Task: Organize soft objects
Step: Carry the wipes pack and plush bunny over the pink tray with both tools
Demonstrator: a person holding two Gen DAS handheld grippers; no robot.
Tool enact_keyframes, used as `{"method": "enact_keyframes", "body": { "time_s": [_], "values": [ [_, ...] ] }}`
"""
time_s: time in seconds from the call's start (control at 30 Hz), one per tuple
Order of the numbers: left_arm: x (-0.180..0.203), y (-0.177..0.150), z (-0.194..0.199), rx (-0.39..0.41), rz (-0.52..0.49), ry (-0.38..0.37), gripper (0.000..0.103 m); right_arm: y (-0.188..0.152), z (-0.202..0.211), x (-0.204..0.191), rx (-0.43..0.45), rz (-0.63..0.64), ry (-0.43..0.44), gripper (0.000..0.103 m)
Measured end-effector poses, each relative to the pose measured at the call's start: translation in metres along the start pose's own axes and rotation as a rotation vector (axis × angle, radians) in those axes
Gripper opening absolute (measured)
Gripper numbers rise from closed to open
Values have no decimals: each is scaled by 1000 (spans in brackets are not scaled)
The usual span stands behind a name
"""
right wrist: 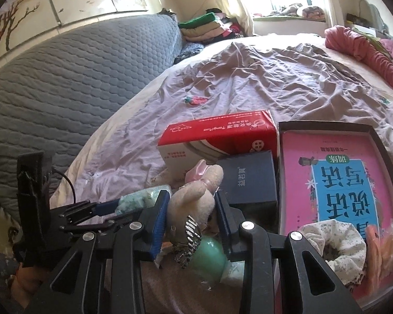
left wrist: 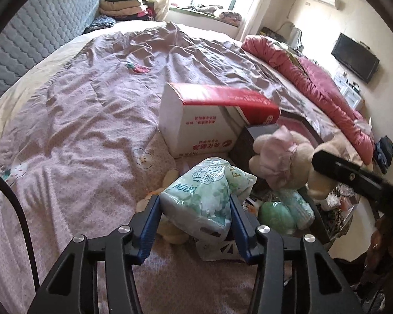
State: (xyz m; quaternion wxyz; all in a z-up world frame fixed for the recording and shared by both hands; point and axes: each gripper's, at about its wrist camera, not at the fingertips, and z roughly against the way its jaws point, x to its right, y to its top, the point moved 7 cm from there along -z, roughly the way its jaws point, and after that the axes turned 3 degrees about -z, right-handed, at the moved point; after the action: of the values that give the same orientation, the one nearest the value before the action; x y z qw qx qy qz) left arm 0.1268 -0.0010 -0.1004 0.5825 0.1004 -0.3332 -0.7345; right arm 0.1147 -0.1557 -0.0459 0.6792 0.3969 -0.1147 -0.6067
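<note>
My left gripper [left wrist: 195, 204] is shut on a green-and-white tissue pack [left wrist: 204, 193], held just above the bed; it also shows in the right wrist view [right wrist: 133, 200]. My right gripper [right wrist: 192, 204] is shut on a cream plush rabbit [right wrist: 194, 198] with a pink ear bow and a metal chain. The rabbit shows in the left wrist view [left wrist: 283, 157] with the right gripper's dark body beside it. A round green soft item [left wrist: 275, 213] lies under the rabbit, and it shows in the right wrist view [right wrist: 209, 256]. A yellow plush [left wrist: 170, 231] lies under the tissue pack.
A red-and-white carton [left wrist: 204, 120] and a dark blue box [right wrist: 249, 178] stand on the wrinkled pink bedspread [left wrist: 78, 117]. A black tray [right wrist: 390, 157] holds a pink book [right wrist: 335, 178] and a floral scrunchie [right wrist: 335, 246]. A red quilt [left wrist: 314, 78] lies at the right.
</note>
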Motion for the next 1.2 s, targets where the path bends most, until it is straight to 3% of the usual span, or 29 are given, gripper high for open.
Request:
{"method": "enact_keyframes", "body": {
  "time_s": [0.27, 0.47, 0.73, 1.2],
  "values": [
    [-11, 4, 24, 44, 74, -42, 51, -1, 8, 1, 12, -34, 26, 36],
    [-14, 10, 40, 76, 79, 8, 51, 2, 19, 4, 33, -43, 24, 36],
    [25, 19, 53, 85, 4, 61, 51, 12, 44, 10, 91, -61, 26, 36],
    [101, 23, 62, 80, -96, 13, 51, 27, 99, 31, 189, -103, 11, 36]
  ]
}}
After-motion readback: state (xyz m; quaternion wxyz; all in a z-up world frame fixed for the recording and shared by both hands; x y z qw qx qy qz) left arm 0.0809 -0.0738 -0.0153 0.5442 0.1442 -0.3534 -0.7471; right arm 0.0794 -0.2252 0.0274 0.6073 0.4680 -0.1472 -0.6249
